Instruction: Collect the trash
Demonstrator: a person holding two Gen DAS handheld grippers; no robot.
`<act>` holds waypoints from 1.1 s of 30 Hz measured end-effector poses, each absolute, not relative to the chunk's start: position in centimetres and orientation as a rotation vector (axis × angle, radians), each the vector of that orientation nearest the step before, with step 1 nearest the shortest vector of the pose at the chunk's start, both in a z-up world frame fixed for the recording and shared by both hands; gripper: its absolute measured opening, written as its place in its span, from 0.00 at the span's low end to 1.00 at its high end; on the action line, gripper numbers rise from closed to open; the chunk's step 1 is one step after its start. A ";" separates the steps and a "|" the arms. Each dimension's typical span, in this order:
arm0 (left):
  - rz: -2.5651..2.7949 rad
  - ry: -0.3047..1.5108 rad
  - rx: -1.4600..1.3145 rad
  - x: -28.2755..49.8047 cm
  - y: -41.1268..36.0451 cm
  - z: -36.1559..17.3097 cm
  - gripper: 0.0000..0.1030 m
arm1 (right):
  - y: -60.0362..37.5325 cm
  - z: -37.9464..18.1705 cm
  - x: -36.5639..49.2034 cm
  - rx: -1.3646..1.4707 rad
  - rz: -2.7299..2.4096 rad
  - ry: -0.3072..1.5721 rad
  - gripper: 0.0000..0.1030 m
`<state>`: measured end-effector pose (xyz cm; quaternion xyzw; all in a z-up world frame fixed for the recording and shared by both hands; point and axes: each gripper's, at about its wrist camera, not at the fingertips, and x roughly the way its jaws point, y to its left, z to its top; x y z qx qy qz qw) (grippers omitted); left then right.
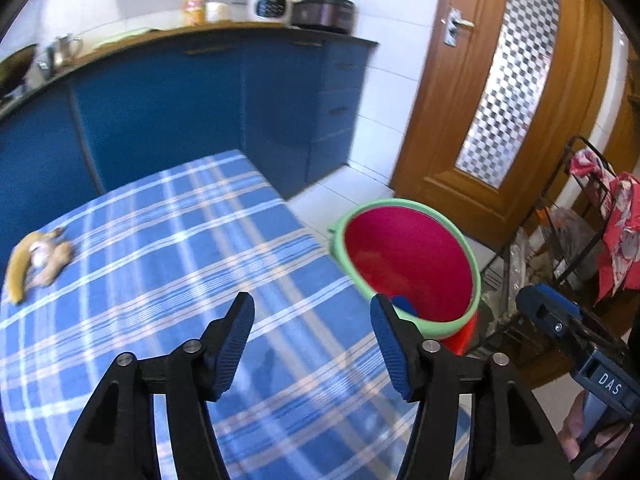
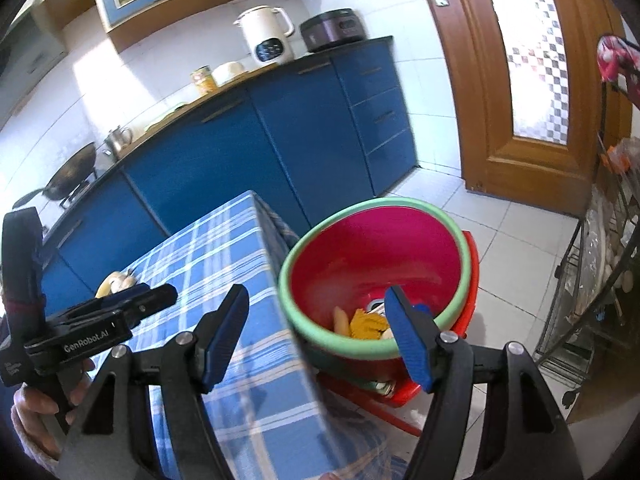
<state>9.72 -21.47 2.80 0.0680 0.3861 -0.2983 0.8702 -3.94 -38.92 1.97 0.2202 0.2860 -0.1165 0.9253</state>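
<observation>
Both sets of tongs stand with jaws apart and nothing between them: the left gripper (image 1: 312, 306) hangs over the near right part of a table (image 1: 168, 240) under a blue plaid cloth, the right gripper (image 2: 314, 300) over the table's right edge and the bin (image 2: 374, 204) beside it. The bin, pink inside with a green rim, sits on the floor just right of the table. Scraps already lie in its bottom: a yellow crumpled piece (image 2: 366, 322), a pale orange bit (image 2: 340, 318) and something small and metallic, too hidden to name.

Still on the cloth, at the far left, lies one little heap of trash (image 1: 38, 258): a yellow banana peel, a beige knobbly piece touching it, and a whitish lump between them. The blur leaves the last two unidentified; the beige one may be ginger.

By the look of it the peel is light, limp and somewhat slick, likely to droop and slip from the pads; a pinch across its thick middle or stem end seems safest. The beige piece appears firm and irregular, best taken across its narrowest part. The whitish lump looks small and light, perhaps crushable, and wants a gentle squeeze.

Count: two grippers, one table, one bin, three pieces in the heap, at least three scraps binned.
</observation>
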 end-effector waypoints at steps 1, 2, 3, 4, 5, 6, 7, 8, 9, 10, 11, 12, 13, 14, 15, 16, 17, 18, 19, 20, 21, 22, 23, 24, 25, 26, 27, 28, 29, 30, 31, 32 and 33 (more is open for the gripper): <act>-0.602 0.796 0.143 9.3 -20.7 3.1 0.64 | -38.5 2.1 -4.1 0.446 -0.235 0.586 0.69; -0.581 0.785 0.146 8.8 -20.0 3.3 0.65 | -38.1 2.1 -4.4 0.442 -0.233 0.586 0.70; -0.565 0.779 0.149 8.5 -19.5 3.4 0.66 | -37.6 2.2 -4.6 0.437 -0.229 0.585 0.70; -0.549 0.772 0.150 8.2 -19.0 3.5 0.67 | -37.2 2.3 -4.8 0.434 -0.226 0.584 0.72; -0.527 0.766 0.151 7.8 -18.3 3.6 0.68 | -36.7 2.4 -5.0 0.431 -0.222 0.581 0.75; -0.517 0.764 0.151 7.6 -17.8 3.6 0.69 | -36.2 2.5 -5.2 0.424 -0.218 0.581 0.76; -0.508 0.761 0.150 7.3 -17.3 3.5 0.69 | -35.9 2.6 -5.3 0.416 -0.215 0.581 0.76; -0.496 0.760 0.147 7.0 -16.6 3.5 0.69 | -35.4 2.7 -5.4 0.407 -0.213 0.582 0.76; -0.487 0.762 0.143 6.8 -16.2 3.4 0.70 | -34.8 2.8 -5.5 0.393 -0.211 0.584 0.76; -0.476 0.764 0.138 6.6 -15.7 3.3 0.70 | -34.4 2.9 -5.6 0.385 -0.207 0.585 0.76; -0.466 0.764 0.131 6.4 -15.2 3.2 0.70 | -33.8 3.0 -5.7 0.375 -0.200 0.585 0.76; -0.458 0.765 0.125 6.1 -14.7 3.1 0.70 | -33.3 3.1 -5.7 0.366 -0.195 0.586 0.76; -0.449 0.766 0.117 5.9 -14.2 3.1 0.70 | -32.9 3.2 -5.8 0.359 -0.191 0.586 0.78; -0.443 0.763 0.109 5.6 -13.8 3.1 0.70 | -32.4 3.3 -6.0 0.351 -0.185 0.584 0.79; -0.439 0.758 0.104 5.4 -13.5 3.2 0.70 | -32.0 3.4 -6.1 0.343 -0.180 0.582 0.79; -0.432 0.750 0.099 5.1 -13.2 3.3 0.70 | -31.5 3.4 -6.2 0.337 -0.176 0.581 0.79; -0.426 0.740 0.096 4.8 -12.9 3.4 0.70 | -31.1 3.5 -6.3 0.332 -0.173 0.579 0.79; -0.419 0.730 0.094 4.5 -12.5 3.5 0.70 | -30.7 3.5 -6.4 0.329 -0.169 0.577 0.79; -0.410 0.718 0.092 4.1 -12.2 3.7 0.70 | -30.4 3.6 -6.5 0.327 -0.164 0.573 0.79; -0.402 0.708 0.089 3.7 -11.8 3.9 0.70 | -30.1 3.6 -6.7 0.324 -0.160 0.570 0.79; -0.397 0.702 0.087 3.5 -11.6 4.0 0.70 | -29.7 3.8 -6.8 0.319 -0.155 0.567 0.79; -0.391 0.696 0.084 3.2 -11.2 4.2 0.71 | -29.5 3.8 -6.9 0.316 -0.152 0.565 0.79; -0.382 0.688 0.079 2.9 -10.8 4.4 0.71 | -29.3 4.0 -7.0 0.312 -0.148 0.563 0.79; -0.377 0.683 0.074 2.8 -10.6 4.5 0.71 | -29.0 4.2 -7.1 0.305 -0.141 0.559 0.79; -0.371 0.678 0.067 2.6 -10.3 4.7 0.71 | -28.9 4.3 -7.3 0.301 -0.137 0.556 0.79; -0.367 0.673 0.060 2.4 -10.0 4.9 0.71 | -28.7 4.4 -7.4 0.297 -0.134 0.552 0.79; -0.364 0.670 0.056 2.3 -9.8 5.0 0.72 | -28.5 4.6 -7.5 0.293 -0.131 0.548 0.79; -0.361 0.664 0.051 2.1 -9.6 5.2 0.72 | -28.4 4.7 -7.7 0.290 -0.128 0.542 0.79; -0.360 0.660 0.048 2.1 -9.5 5.3 0.72 | -28.2 4.8 -7.8 0.287 -0.126 0.539 0.79; -0.358 0.653 0.047 1.9 -9.3 5.5 0.72 | -28.1 5.0 -8.0 0.284 -0.125 0.535 0.79; -0.355 0.646 0.045 1.8 -9.2 5.7 0.72 | -28.0 5.1 -8.0 0.282 -0.125 0.532 0.79; -0.354 0.641 0.043 1.7 -9.1 5.8 0.72 | -28.0 5.1 -8.1 0.281 -0.125 0.531 0.79; -0.354 0.638 0.042 1.5 -9.0 5.9 0.73 | -28.0 5.2 -8.1 0.281 -0.125 0.529 0.79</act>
